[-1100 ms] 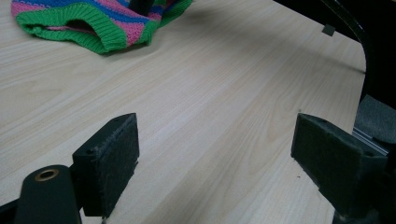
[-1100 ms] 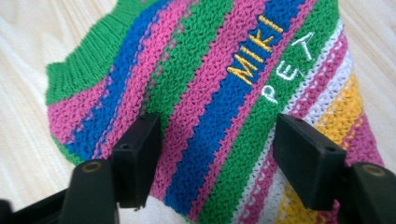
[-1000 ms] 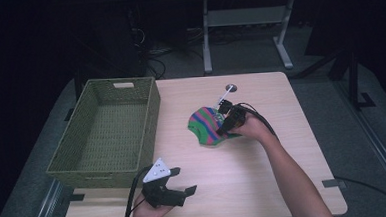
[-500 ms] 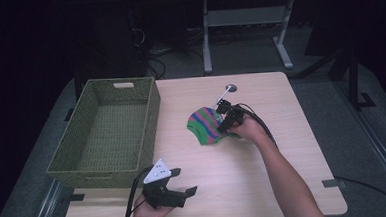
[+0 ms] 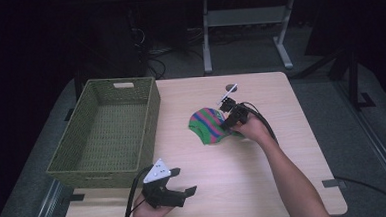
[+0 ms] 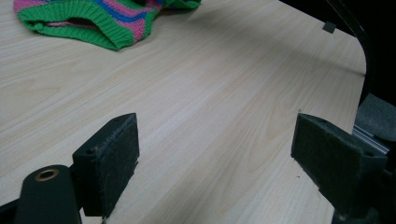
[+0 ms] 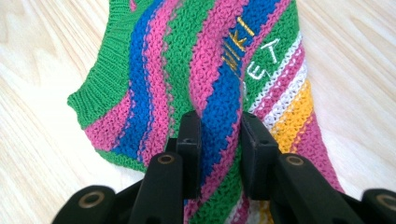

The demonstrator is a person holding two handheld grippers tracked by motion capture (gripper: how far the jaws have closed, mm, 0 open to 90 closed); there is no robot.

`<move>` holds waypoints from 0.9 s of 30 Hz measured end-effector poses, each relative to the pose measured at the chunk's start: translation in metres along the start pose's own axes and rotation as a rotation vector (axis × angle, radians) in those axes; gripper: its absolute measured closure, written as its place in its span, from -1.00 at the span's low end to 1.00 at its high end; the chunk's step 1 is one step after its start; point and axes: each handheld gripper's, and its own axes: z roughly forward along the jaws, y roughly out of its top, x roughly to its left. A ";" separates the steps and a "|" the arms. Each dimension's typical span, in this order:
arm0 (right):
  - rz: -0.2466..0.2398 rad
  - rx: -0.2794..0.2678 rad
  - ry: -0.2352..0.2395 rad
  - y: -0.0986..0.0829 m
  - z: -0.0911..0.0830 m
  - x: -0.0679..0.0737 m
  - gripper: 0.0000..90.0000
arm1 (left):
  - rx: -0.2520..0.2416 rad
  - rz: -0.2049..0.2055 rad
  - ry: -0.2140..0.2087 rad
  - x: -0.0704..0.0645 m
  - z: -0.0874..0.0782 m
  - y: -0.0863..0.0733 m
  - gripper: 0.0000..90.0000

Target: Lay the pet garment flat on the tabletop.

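A striped knitted garment (image 5: 209, 125) in green, pink and blue lies on the wooden table (image 5: 265, 185) near its middle. My right gripper (image 5: 227, 120) presses down on its right side, and in the right gripper view the jaws of this gripper (image 7: 218, 144) pinch a fold of the knit (image 7: 187, 60) between them. Near the table's front edge my left gripper (image 5: 177, 189) rests low, wide open with nothing between its pads (image 6: 112, 158). The garment's green hem (image 6: 88, 28) lies far ahead of it.
A green woven basket (image 5: 107, 133) stands on the left side of the table, with nothing inside it. A small white-handled item (image 5: 228, 90) lies behind the garment. Metal table legs and cables are on the floor beyond the far edge.
The right gripper has stayed at the garment's right side, which looks slightly more bunched. The left gripper has not moved.
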 end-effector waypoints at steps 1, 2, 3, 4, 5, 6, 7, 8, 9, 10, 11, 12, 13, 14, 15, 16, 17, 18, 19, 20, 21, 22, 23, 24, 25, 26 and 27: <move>0.005 -0.004 0.005 -0.001 -0.002 -0.001 0.59 | -0.001 0.002 0.000 -0.001 0.000 0.000 -0.67; 0.005 -0.004 0.005 -0.001 -0.002 -0.001 0.59 | -0.001 0.002 0.000 -0.001 0.000 0.000 -0.67; 0.014 -0.018 0.018 -0.003 -0.006 -0.003 0.59 | 0.000 0.005 -0.001 -0.001 0.000 0.000 -0.67; 0.014 -0.018 0.018 -0.003 -0.006 -0.003 0.59 | -0.001 0.004 -0.001 -0.001 0.000 0.000 -0.67; 0.022 -0.030 0.033 -0.005 -0.011 -0.005 0.60 | 0.001 0.003 -0.001 -0.001 0.001 0.000 -0.67; 0.022 -0.030 0.033 -0.005 -0.011 -0.005 0.60 | 0.001 0.003 -0.001 -0.001 0.001 0.000 -0.67; 0.033 -0.043 0.046 -0.007 -0.015 -0.006 0.60 | 0.005 0.005 -0.002 -0.001 0.002 0.000 -0.67; 0.035 -0.054 0.050 -0.008 -0.018 -0.007 0.60 | 0.007 0.005 -0.004 -0.001 0.002 0.000 -0.67; 0.038 -0.063 0.055 -0.009 -0.021 -0.007 0.60 | 0.008 0.004 -0.004 -0.001 0.003 0.000 -0.67; 0.045 -0.072 0.060 -0.009 -0.024 -0.008 0.60 | 0.008 0.003 -0.004 -0.002 0.003 0.000 -0.67; 0.047 -0.083 0.065 -0.010 -0.027 -0.009 0.60 | 0.007 0.003 -0.005 -0.002 0.003 0.000 -0.67; 0.054 -0.093 0.071 -0.011 -0.031 -0.010 0.60 | 0.007 0.003 -0.005 -0.002 0.003 0.000 -0.67; 0.058 -0.104 0.081 -0.011 -0.034 -0.011 0.60 | 0.006 0.000 -0.007 -0.002 0.003 0.000 -0.67; 0.066 -0.113 0.094 -0.012 -0.037 -0.011 0.60 | 0.005 -0.004 -0.011 -0.002 0.003 0.000 -0.67; 0.066 -0.113 0.094 -0.012 -0.037 -0.011 0.60 | 0.005 -0.004 -0.011 -0.002 0.003 0.000 -0.67; 0.072 -0.118 0.104 -0.013 -0.040 -0.012 0.60 | 0.001 -0.007 -0.015 -0.002 0.002 0.000 -0.67; 0.076 -0.123 0.109 -0.013 -0.043 -0.012 0.60 | -0.005 -0.012 -0.016 -0.002 0.002 0.000 -0.67; 0.074 -0.128 0.109 -0.014 -0.046 -0.012 0.60 | -0.005 -0.009 -0.015 -0.002 0.002 0.000 -0.67; 0.067 -0.136 0.110 -0.015 -0.052 -0.011 0.60 | -0.005 -0.010 -0.013 -0.002 0.002 0.000 -0.67; 0.065 -0.143 0.109 -0.016 -0.055 -0.010 0.60 | -0.003 -0.010 -0.013 -0.002 0.002 0.000 -0.67; 0.065 -0.152 0.114 -0.017 -0.058 -0.010 0.60 | -0.002 -0.012 -0.013 -0.002 0.002 0.000 -0.67; 0.065 -0.152 0.114 -0.017 -0.058 -0.010 0.60 | -0.002 -0.012 -0.013 -0.002 0.002 0.000 -0.67; 0.065 -0.161 0.118 -0.018 -0.062 -0.010 0.60 | -0.001 -0.013 -0.012 -0.001 0.002 0.000 -0.67; 0.063 -0.182 0.125 -0.020 -0.069 -0.010 0.60 | 0.000 -0.011 -0.012 -0.001 0.002 0.000 -0.67; 0.063 -0.182 0.125 -0.020 -0.069 -0.010 0.60 | -0.001 -0.013 -0.012 -0.001 0.002 0.000 -0.67; 0.062 -0.190 0.132 -0.021 -0.073 -0.009 0.59 | -0.003 -0.015 -0.012 -0.002 0.002 0.000 -0.67; 0.056 -0.208 0.141 -0.023 -0.081 -0.009 0.59 | 0.007 -0.001 -0.011 -0.001 0.002 0.000 -0.67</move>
